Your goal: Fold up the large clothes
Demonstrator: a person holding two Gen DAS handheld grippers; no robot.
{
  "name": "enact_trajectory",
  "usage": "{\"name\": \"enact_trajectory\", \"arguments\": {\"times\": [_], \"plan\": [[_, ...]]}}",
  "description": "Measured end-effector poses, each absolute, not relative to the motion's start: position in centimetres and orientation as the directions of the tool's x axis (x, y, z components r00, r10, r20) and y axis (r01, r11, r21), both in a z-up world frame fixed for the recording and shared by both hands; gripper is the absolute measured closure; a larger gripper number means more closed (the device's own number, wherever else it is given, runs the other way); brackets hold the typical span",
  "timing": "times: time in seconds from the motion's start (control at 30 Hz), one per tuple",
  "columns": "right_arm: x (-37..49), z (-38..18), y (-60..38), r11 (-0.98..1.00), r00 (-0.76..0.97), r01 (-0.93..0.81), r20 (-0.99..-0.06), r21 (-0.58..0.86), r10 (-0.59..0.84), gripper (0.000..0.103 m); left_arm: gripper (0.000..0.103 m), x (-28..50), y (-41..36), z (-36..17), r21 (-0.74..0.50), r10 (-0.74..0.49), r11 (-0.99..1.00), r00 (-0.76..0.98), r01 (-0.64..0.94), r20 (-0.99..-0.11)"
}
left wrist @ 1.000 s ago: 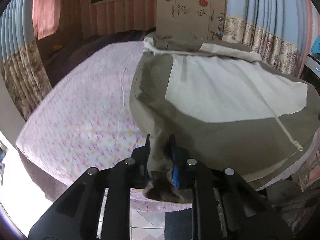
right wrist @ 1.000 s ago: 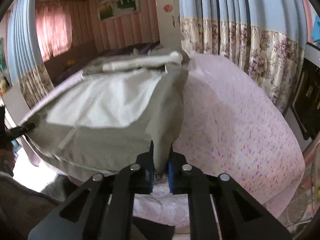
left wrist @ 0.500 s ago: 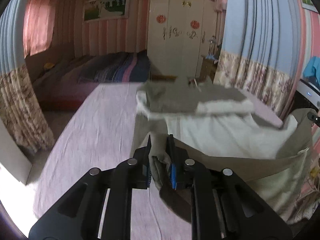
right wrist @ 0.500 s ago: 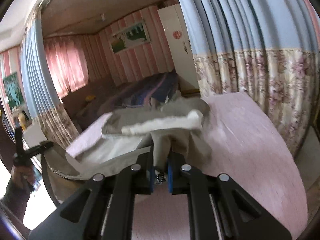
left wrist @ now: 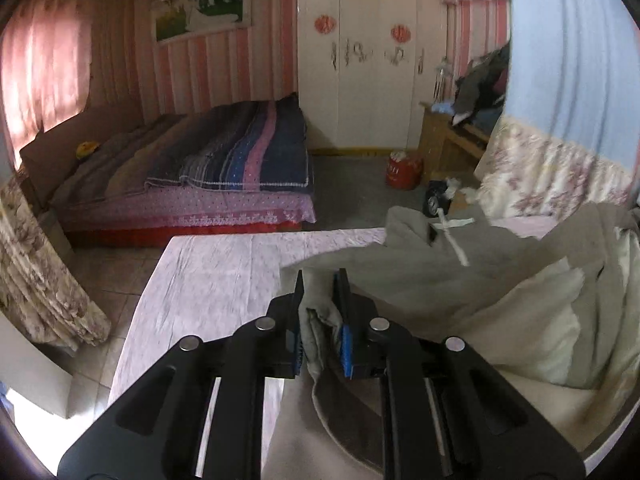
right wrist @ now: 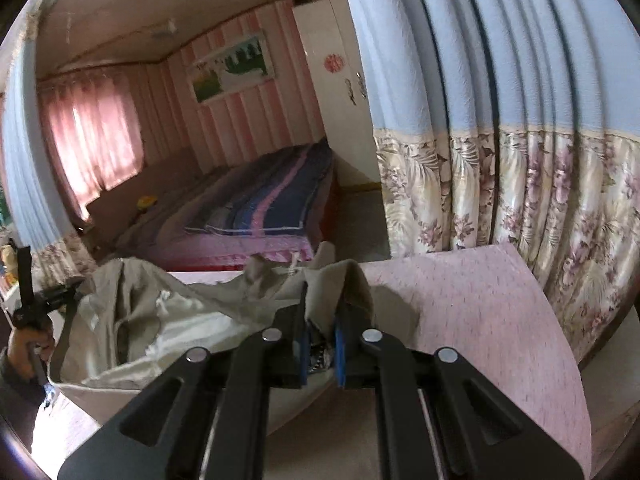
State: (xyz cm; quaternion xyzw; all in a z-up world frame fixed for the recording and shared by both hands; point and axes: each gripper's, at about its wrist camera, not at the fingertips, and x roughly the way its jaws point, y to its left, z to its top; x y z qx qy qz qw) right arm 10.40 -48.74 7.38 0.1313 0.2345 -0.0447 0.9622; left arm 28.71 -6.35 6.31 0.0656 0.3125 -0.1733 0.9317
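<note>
An olive-grey jacket [left wrist: 420, 276] with a cream lining [left wrist: 536, 332] lies bunched on the pink flowered table cover [left wrist: 208, 280]. My left gripper [left wrist: 320, 280] is shut on a fold of its hem, lifted over the cloth. In the right wrist view the same jacket [right wrist: 160, 312] sags between both hands, and my right gripper [right wrist: 322, 300] is shut on its other hem corner. The left gripper [right wrist: 48, 292] and the hand holding it show at the far left of that view. A white drawstring [left wrist: 454, 236] lies near the hood.
A bed [left wrist: 224, 176] with a striped blue and purple quilt stands beyond the table. A white wardrobe [left wrist: 360, 72] stands at the back, with a wooden stand [left wrist: 444, 140] and a red container [left wrist: 404, 168] beside it. Blue and floral curtains [right wrist: 500, 140] hang close on the right.
Both grippers rose and swept forward over the table, carrying the jacket's lower hem toward the hood end. The flat jacket is now doubled and bunched.
</note>
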Motion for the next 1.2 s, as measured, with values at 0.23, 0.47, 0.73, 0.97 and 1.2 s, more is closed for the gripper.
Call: {"name": "enact_trajectory", "arguments": {"times": [0.23,0.47,0.73,0.97,1.2], "plan": [[20.4,3.3,-52.2,0.950,0.801,0.243,-0.593,0.198,-0.081,0.095,0.078,39.5,-10.0,2.5,-0.027,-0.218,0.959,0.671,0.282,-0.709],[24.1,-1.9,-55.5,0.900,0.715,0.370,-0.689,0.230,-0.118,0.045,0.025,42.1,-6.7,-0.5,-0.072,-0.183,0.979,0.663,0.191,-0.726],[20.6,2.1,-54.8,0.927,0.790,0.331,-0.589,0.176,-0.170,0.030,0.015,38.0,-5.8,0.5,0.004,-0.188,0.966,0.711,0.260,-0.677],[19.9,0.5,-53.1,0.957,0.760,0.275,-0.630,0.090,-0.159,0.029,0.015,37.7,-7.5,-1.3,-0.014,-0.241,0.945,0.665,0.327,-0.706],[22.8,-2.2,-52.1,0.969,0.704,0.242,-0.696,0.050,-0.140,0.029,0.013,39.7,-11.2,-4.1,0.038,-0.205,0.934,0.621,0.355,-0.757]]}}
